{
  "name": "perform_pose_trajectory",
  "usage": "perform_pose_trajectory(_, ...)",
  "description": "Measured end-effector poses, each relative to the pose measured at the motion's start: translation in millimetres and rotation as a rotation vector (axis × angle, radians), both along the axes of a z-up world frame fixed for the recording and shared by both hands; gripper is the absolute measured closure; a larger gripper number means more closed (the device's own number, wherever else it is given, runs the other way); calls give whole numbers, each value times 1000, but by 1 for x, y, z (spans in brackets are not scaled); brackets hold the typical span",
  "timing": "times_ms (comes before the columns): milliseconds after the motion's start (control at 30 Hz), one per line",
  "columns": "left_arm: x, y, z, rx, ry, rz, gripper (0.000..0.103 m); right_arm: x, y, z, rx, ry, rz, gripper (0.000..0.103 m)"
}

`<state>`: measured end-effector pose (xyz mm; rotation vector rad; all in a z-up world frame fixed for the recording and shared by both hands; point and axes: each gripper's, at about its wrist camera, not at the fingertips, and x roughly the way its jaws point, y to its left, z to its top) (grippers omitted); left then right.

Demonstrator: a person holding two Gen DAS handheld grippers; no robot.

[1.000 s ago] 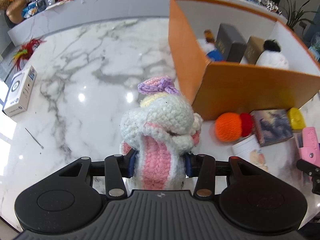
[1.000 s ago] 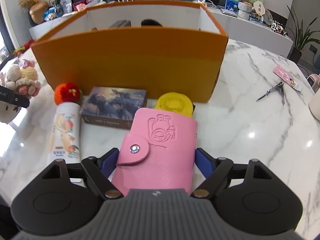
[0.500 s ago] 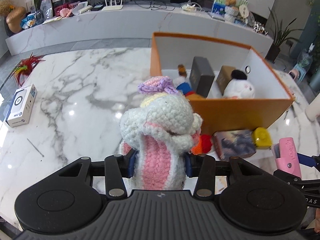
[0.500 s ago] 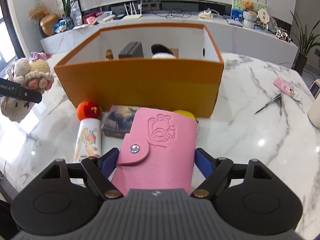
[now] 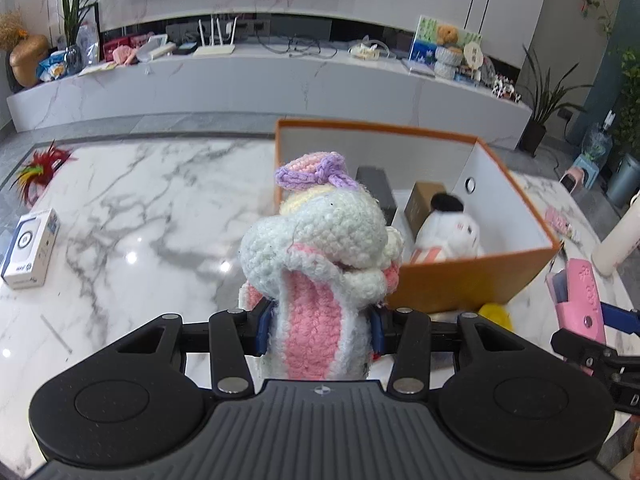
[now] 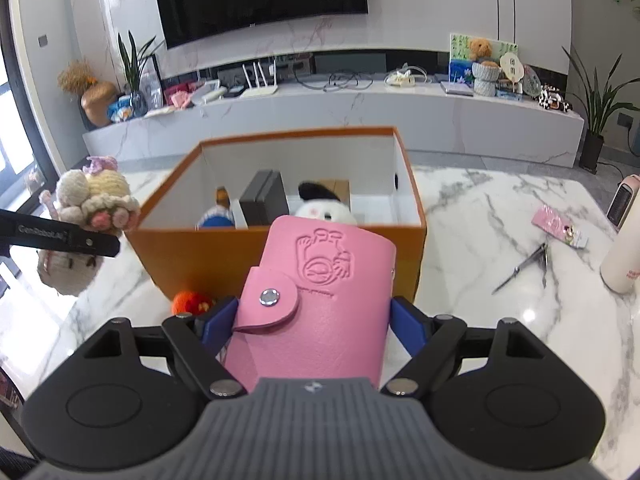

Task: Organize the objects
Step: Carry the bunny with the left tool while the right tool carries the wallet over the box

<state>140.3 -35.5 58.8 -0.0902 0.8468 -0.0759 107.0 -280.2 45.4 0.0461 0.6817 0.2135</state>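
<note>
My left gripper (image 5: 318, 326) is shut on a crocheted white and pink bunny (image 5: 320, 256) with a purple bow, held above the marble table, left of the orange box (image 5: 472, 280). A pink snap wallet (image 6: 320, 292) is clamped in my right gripper (image 6: 312, 320), lifted in front of the orange box (image 6: 280, 252). The box holds a white plush (image 6: 324, 210), a dark case (image 6: 264, 200), a brown carton (image 5: 424, 200) and a small blue toy (image 6: 216, 220). The bunny (image 6: 92, 200) shows at far left in the right wrist view, the wallet (image 5: 580, 292) at far right in the left wrist view.
An orange and red yarn ball (image 6: 192, 302) and a yellow object (image 5: 496, 314) lie at the box's near wall. Scissors (image 6: 528, 262), a pink packet (image 6: 560, 226) and a cream bottle (image 6: 624, 256) sit right of the box. A white carton (image 5: 30, 248) and red feathers (image 5: 44, 164) lie far left.
Both grippers have risen with their loads and tipped more level. The box interior and the room behind it now show, and the items at the box's near wall have mostly dropped behind the held things.
</note>
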Motion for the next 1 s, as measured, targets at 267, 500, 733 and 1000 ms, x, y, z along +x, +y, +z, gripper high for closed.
perform_pose_trajectory(267, 21, -11, 15, 42, -81, 5, 51, 14, 2, 12, 33, -34, -2, 20)
perform_pose_trajectory(500, 55, -16, 37, -37, -147, 19, 51, 57, 9, 46, 57, -110, -22, 20)
perform_pose_trajectory(733, 104, -33, 11, -29, -111, -3, 51, 115, 15, 44, 137, -105, -44, 21)
perform_pose_trajectory(1000, 141, -27, -32, -91, 1, 35, 51, 163, 23, 5, 135, -13, -55, 21)
